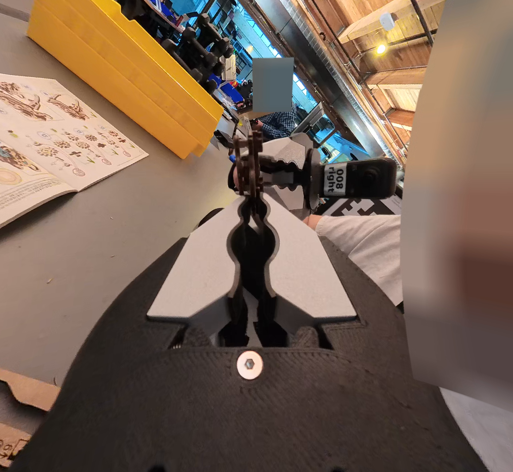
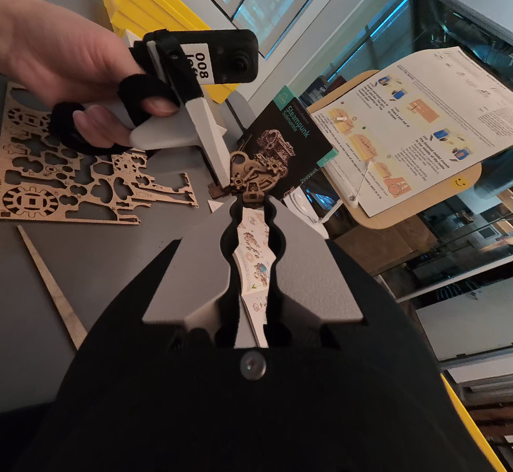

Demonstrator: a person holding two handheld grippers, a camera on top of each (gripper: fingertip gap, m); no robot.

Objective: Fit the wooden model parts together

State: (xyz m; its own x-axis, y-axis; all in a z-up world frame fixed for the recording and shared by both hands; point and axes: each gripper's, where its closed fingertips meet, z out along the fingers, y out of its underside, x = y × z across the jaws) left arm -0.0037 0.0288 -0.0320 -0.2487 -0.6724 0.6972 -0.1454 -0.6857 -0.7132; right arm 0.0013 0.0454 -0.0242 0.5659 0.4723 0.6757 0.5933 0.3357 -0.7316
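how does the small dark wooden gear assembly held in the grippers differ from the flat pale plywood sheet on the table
The dark wooden gear assembly is held in the air by both grippers; the pale plywood sheet lies flat on the grey table. The assembly is built-up and compact; the sheet is broad, thin, full of cut-out holes. Both are laser-cut wood.

yellow bins (image 1: 119, 70), instruction booklet (image 1: 55, 136), clipboard (image 2: 410, 142)

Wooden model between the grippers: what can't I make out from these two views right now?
- Left wrist view: the wooden model shows edge-on, so its joints are hidden; the right gripper covers its far side.
- Right wrist view: the left gripper covers the model's left edge; the seam is too small to judge.
- Right wrist view: the booklet shows only through the finger gap.
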